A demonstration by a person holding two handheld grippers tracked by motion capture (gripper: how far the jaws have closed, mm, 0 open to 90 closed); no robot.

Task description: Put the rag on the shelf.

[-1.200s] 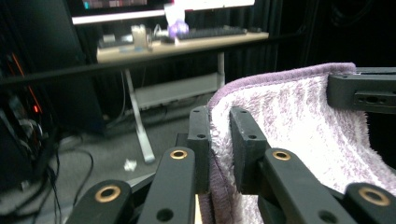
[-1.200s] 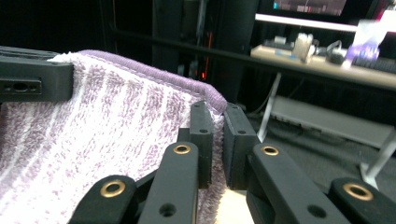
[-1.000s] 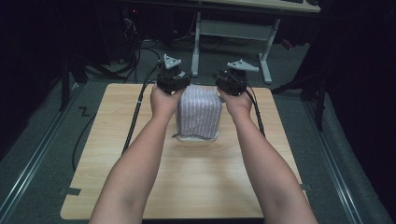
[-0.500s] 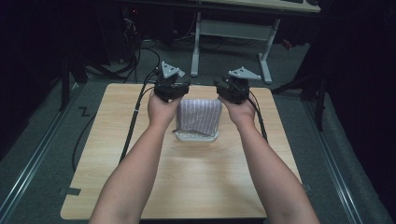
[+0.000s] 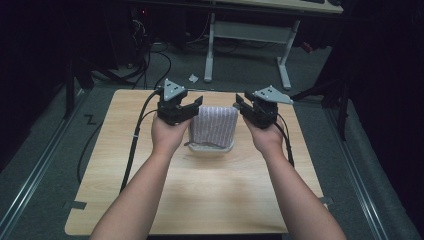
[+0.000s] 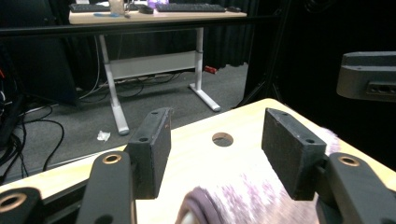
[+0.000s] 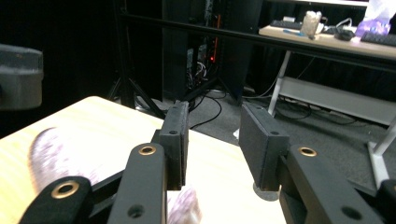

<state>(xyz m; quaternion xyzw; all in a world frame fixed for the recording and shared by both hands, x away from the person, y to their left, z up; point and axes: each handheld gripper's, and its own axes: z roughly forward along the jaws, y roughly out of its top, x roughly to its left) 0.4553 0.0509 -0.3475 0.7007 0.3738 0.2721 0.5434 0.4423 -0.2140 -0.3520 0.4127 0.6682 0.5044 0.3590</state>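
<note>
A folded cloth with fine purple and white stripes lies on the wooden table, a little beyond its middle. My left gripper is at the cloth's left far corner, open, with nothing between its jaws. My right gripper is at the right far corner, also open and empty. In the left gripper view the blurred cloth lies below the open left gripper. In the right gripper view the cloth is low at the left, below the open right gripper.
A round hole is in the tabletop near its far edge. Cables trail from both grippers over the table's sides. Beyond the table are grey floor, a desk frame and more cables. The near half of the table is bare wood.
Both grippers have drawn apart and come a little toward the person, away from the cloth's far edge. The cloth now looks shorter and lies flatter.
</note>
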